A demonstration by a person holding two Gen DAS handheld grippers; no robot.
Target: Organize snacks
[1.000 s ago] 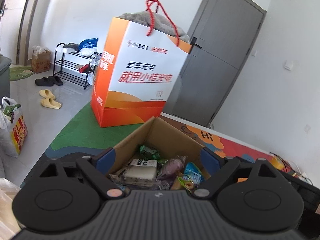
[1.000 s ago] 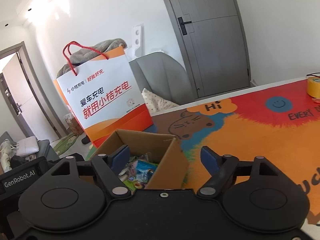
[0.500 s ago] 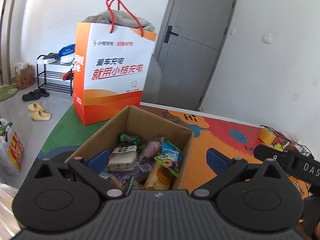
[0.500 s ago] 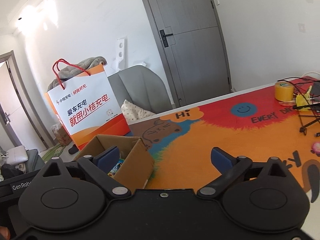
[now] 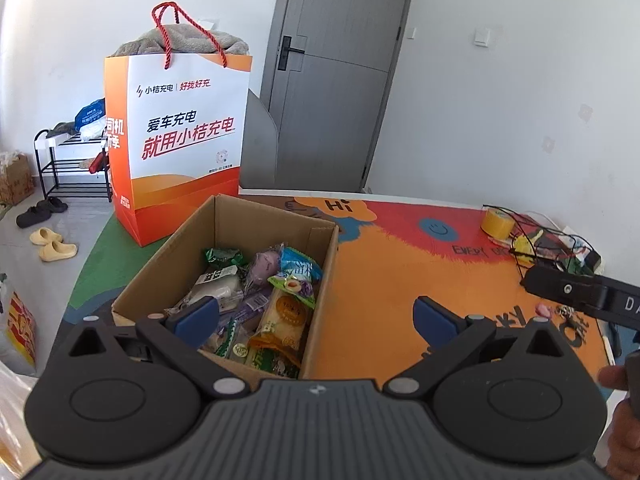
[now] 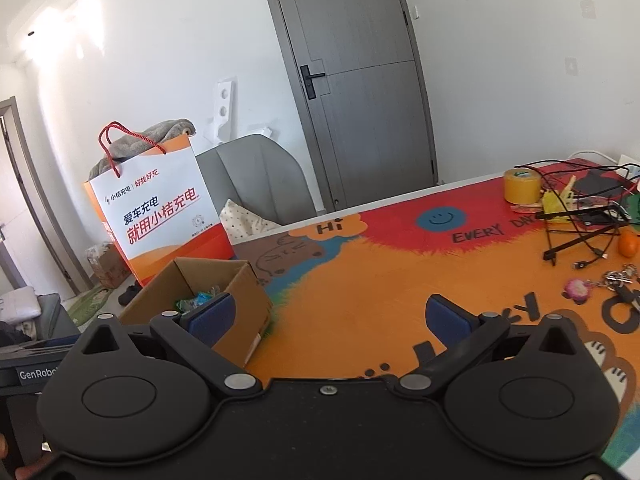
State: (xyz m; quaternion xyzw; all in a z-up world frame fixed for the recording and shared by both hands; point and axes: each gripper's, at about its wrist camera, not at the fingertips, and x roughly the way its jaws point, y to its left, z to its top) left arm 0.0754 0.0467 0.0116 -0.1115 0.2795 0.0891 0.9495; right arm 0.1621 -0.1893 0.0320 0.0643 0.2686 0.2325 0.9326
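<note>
An open cardboard box [image 5: 320,264] stands on the colourful table mat [image 5: 392,280], holding several wrapped snacks [image 5: 276,304]: a white packet, a purple one, a blue-green one and a yellow bun. My left gripper [image 5: 316,316] is open and empty, raised above the box's near right corner. My right gripper [image 6: 330,316] is open and empty over the orange mat, to the right of the box [image 6: 240,284]. The right gripper's body shows at the far right of the left wrist view [image 5: 576,292].
An orange and white paper bag [image 5: 180,140] with a grey blanket stands behind the box. A yellow tape roll [image 6: 520,185], black cables [image 6: 580,232], keys and an orange ball [image 6: 628,243] lie at the table's right. A grey chair [image 6: 256,176] and door are behind.
Both grippers have swung to the right and drawn back. The box has shifted left in both views and more of the mat and the clutter on the right shows.
</note>
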